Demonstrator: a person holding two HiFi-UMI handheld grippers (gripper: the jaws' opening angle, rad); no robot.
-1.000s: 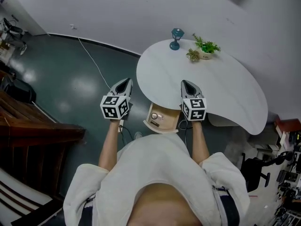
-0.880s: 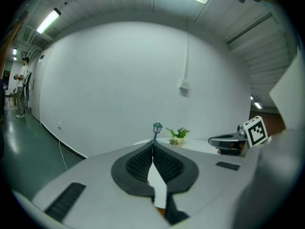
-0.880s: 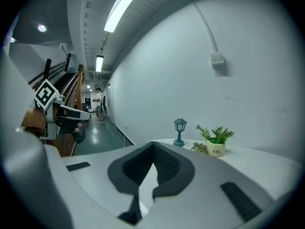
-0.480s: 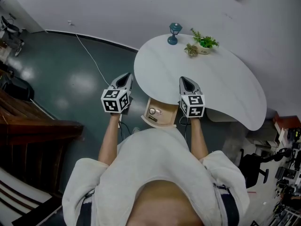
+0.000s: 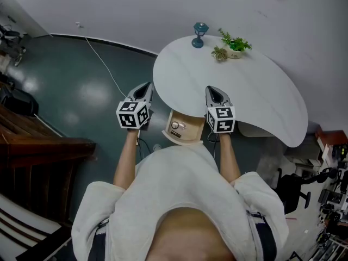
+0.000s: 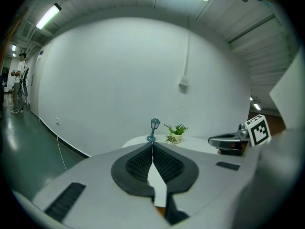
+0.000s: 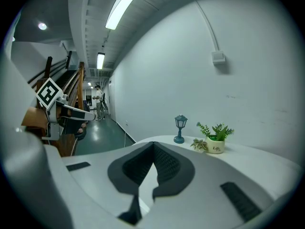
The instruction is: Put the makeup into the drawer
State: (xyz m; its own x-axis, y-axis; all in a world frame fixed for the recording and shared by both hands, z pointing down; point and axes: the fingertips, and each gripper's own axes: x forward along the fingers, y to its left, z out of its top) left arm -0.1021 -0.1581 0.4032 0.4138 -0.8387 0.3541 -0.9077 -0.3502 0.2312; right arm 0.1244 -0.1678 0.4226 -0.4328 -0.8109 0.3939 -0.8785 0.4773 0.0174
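Head view, looking steeply down: a person in a white top holds a gripper in each hand. The left gripper (image 5: 146,86) hangs over the dark green floor (image 5: 81,86), just left of a white rounded table (image 5: 244,91). The right gripper (image 5: 213,90) sits over the table's near edge. Between them, under that edge, a wooden drawer (image 5: 187,135) stands pulled open toward the person. A small round item (image 5: 175,125) lies inside it, too small to identify. At the table's far side stand a blue lamp figurine (image 5: 200,35), a potted plant (image 5: 235,44) and a small succulent (image 5: 219,53), all close together. A wooden staircase (image 5: 38,145) is at the left.

Left gripper view: the left gripper (image 6: 152,145) has its dark ribbed pads pressed together at the tips, with nothing between them. Beyond are the lamp figurine (image 6: 154,129) and the potted plant (image 6: 176,132) against a white wall. The right gripper (image 6: 232,141) shows at the right.

Right gripper view: the right gripper (image 7: 153,145) also has its pads pressed together, holding nothing. The lamp figurine (image 7: 180,128), succulent (image 7: 199,145) and potted plant (image 7: 217,140) stand beyond it on the table. The left gripper (image 7: 78,114) shows at the left, before a long corridor.
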